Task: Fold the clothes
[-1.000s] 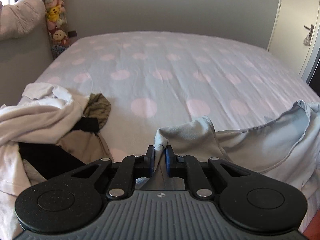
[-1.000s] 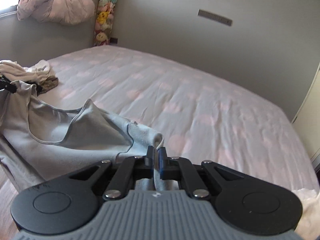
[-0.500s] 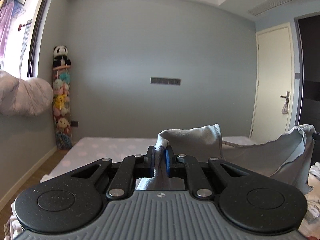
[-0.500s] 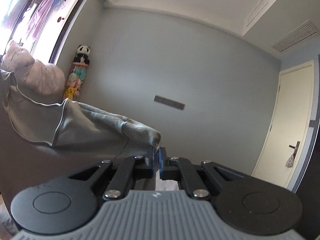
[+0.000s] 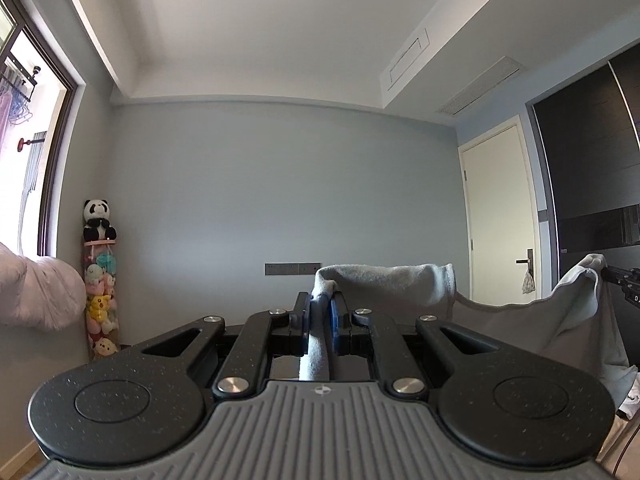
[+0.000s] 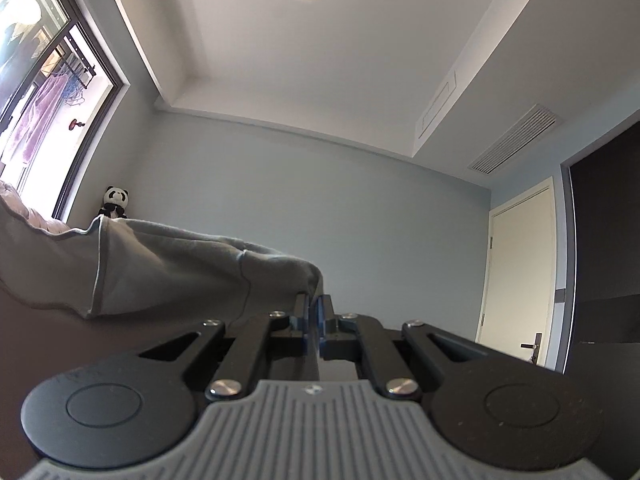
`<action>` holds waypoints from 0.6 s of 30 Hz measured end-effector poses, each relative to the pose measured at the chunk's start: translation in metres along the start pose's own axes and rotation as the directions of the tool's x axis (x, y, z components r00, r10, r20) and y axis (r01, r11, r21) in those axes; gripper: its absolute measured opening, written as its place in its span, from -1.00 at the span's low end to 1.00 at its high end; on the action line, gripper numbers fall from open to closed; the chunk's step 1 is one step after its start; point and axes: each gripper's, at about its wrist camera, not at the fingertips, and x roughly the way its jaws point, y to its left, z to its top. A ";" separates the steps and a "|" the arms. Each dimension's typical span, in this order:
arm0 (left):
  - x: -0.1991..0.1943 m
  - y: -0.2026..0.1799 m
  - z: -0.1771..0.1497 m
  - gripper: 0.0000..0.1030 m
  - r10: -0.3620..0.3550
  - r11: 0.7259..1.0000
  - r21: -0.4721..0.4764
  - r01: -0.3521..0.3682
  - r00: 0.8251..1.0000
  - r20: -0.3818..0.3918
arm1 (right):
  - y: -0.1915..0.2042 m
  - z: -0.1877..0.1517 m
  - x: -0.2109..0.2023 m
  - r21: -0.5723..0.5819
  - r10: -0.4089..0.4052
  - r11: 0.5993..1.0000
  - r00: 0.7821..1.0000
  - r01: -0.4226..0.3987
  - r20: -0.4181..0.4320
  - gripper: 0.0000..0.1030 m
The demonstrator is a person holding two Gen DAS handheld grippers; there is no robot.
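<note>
Status: pre-fold, garment only lifted and spread. No fold is seen in it yet.

The grey garment point(image 5: 404, 286) is held in the air by two points on its upper edge, well above anything it could be laid on; no bed or other flat surface is in either view. Landmark used: the white door point(image 5: 500, 216).

Left gripper point(image 5: 320, 314): jaws nearly closed, a thick bunch of grey cloth is pinched between the blue pads and trails back over the gripper body. From there the cloth is stretched toward the door side, its trimmed edge sagging in a shallow curve below the door handle.

Right gripper point(image 6: 314, 320): jaws all but shut, a thin edge of the same garment point(image 6: 168, 268) is clamped between the pads. In this view the cloth runs away from the door point(image 6: 520, 280) toward the window side, with a hemmed opening (neck or armhole, cannot be told) hanging slack. In the left wrist view the far corner is seen clamped at the frame edge beyond the door, presumably by this gripper.

Judged done: garment picked, both grips secure, cloth opened out between the two hands.

Judged left: garment to be laid flat, sides or sleeves folded in, then folded over and set aside. Whether other clothes are waiting cannot be told from these views.

Risk noted: the left grip is bulky, so slip is judged possible if the cloth is shaken.
</note>
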 end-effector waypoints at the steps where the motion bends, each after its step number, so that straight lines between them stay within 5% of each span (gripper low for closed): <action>1: 0.000 -0.001 -0.001 -0.84 0.000 1.000 0.000 0.000 1.000 -0.009 | -0.001 0.000 -0.002 0.004 0.007 1.000 1.000 -0.007 -0.005 -0.90; 8: 0.009 -0.003 -0.023 -0.84 0.013 1.000 -0.015 -0.014 0.995 -0.101 | 0.008 -0.025 0.008 -0.001 0.028 1.000 0.997 -0.028 -0.074 -0.90; 18: 0.080 0.019 -0.078 -0.85 0.035 0.997 -0.052 -0.050 0.965 -0.258 | 0.030 -0.097 0.083 0.014 0.061 0.998 0.967 -0.059 -0.249 -0.90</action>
